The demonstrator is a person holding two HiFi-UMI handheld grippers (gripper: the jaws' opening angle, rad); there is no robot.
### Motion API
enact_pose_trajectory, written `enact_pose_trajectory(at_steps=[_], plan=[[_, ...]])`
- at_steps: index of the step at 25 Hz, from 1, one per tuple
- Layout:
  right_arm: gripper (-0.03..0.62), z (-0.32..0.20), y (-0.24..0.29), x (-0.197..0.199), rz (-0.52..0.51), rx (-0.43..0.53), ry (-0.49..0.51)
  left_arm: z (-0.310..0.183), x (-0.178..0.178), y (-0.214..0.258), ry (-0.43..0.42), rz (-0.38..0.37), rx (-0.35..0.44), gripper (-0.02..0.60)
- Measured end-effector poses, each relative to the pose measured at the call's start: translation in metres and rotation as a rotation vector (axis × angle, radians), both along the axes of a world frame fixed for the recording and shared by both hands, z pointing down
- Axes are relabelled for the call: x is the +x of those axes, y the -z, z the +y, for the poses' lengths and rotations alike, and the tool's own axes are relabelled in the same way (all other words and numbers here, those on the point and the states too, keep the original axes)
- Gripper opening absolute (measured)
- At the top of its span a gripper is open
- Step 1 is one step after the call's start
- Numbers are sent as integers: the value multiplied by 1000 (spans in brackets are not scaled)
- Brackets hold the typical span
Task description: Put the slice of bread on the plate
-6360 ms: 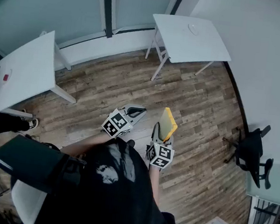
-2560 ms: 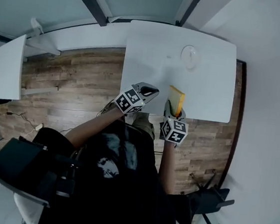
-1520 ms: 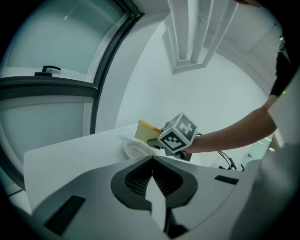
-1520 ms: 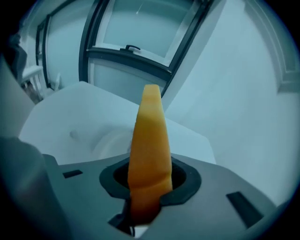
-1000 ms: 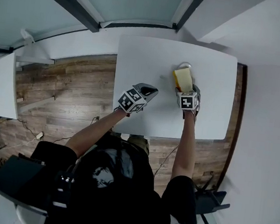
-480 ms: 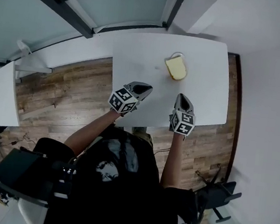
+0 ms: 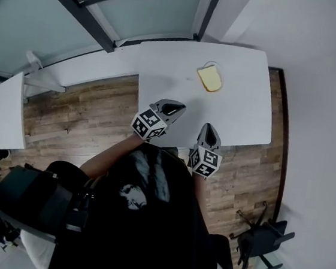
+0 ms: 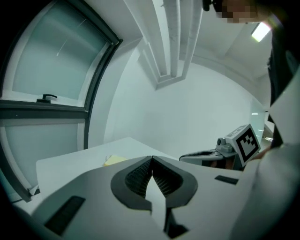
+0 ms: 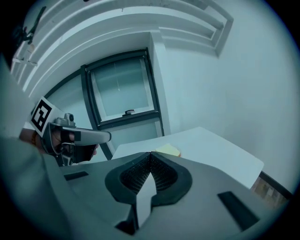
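Observation:
A pale yellow slice of bread (image 7: 210, 78) lies flat on a small clear plate (image 7: 208, 65) toward the far side of the white table (image 7: 244, 103). It also shows as a yellow sliver past the jaws, bread (image 8: 114, 160) in the left gripper view and bread (image 9: 167, 150) in the right gripper view. My right gripper (image 7: 209, 129) is shut and empty, held above the table's near edge, well short of the plate. My left gripper (image 7: 174, 108) is also shut and empty, over the table's near left part. Each gripper shows in the other's view, left gripper (image 9: 108, 136) and right gripper (image 8: 182, 157).
A second white table (image 7: 5, 109) stands at the left over the wood floor (image 7: 80, 115). A window wall with dark frames (image 7: 101, 33) runs behind the table. A black chair (image 7: 265, 235) stands at the lower right. White wall lies to the right.
The right gripper let go of the bread on the plate, shut its jaws and drew back toward the table's near edge. The left gripper rose a little.

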State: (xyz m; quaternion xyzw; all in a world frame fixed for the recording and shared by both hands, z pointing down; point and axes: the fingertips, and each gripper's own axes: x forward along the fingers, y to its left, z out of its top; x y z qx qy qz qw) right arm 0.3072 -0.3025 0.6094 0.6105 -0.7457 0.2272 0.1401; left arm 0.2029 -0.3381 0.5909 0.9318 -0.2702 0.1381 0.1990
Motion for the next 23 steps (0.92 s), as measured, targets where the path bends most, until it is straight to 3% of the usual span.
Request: enact_pose_trajectory(at_steps=[9,23], plan=[[11,-6,19,8,19,58,30,14,-1,-1,4,-49,7,3],[11,1,15,34,22,33,-19,15,2,-2,2,-56,0,3]])
